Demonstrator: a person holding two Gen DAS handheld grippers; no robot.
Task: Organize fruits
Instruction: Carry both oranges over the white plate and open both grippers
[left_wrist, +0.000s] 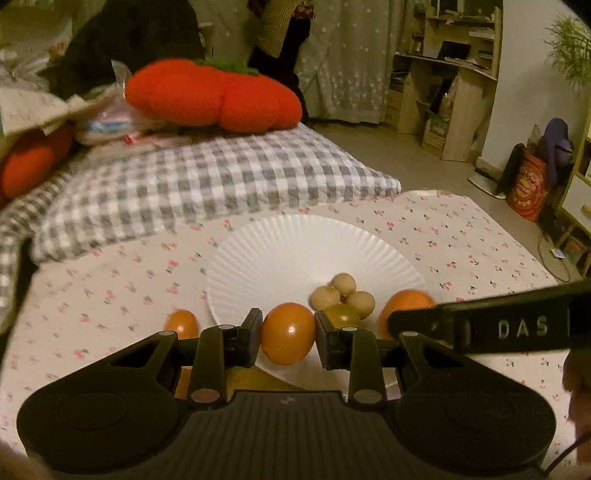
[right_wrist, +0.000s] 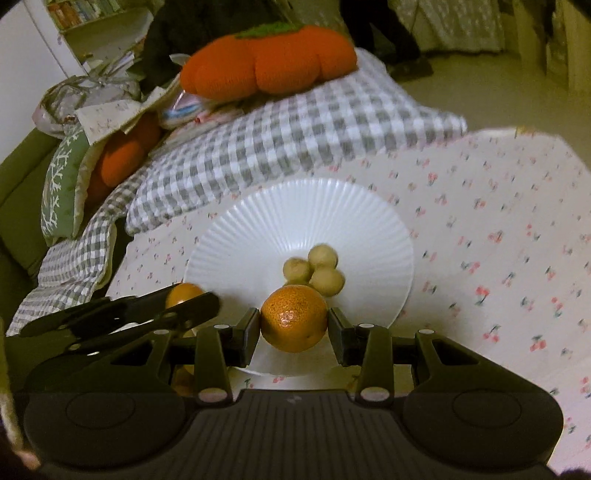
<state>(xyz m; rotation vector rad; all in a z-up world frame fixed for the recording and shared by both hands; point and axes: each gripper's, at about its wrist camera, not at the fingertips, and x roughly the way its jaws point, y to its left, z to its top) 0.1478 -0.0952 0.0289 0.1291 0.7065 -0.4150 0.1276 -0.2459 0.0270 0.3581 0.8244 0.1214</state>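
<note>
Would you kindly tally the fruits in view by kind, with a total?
smooth orange fruits: 2
mandarin: 1
pale longan-like fruits: 3
yellow-green fruit: 1
Total: 7

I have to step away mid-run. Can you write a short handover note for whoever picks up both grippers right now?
Left gripper: shut on a smooth orange fruit, above the near rim of the white plate.
Right gripper: shut on a mandarin, also at the plate's near rim.
Done: three small tan fruits on the plate, a greenish one beside them.
Left: set both held fruits on the plate; another orange fruit lies on the cloth left of the plate.
</note>
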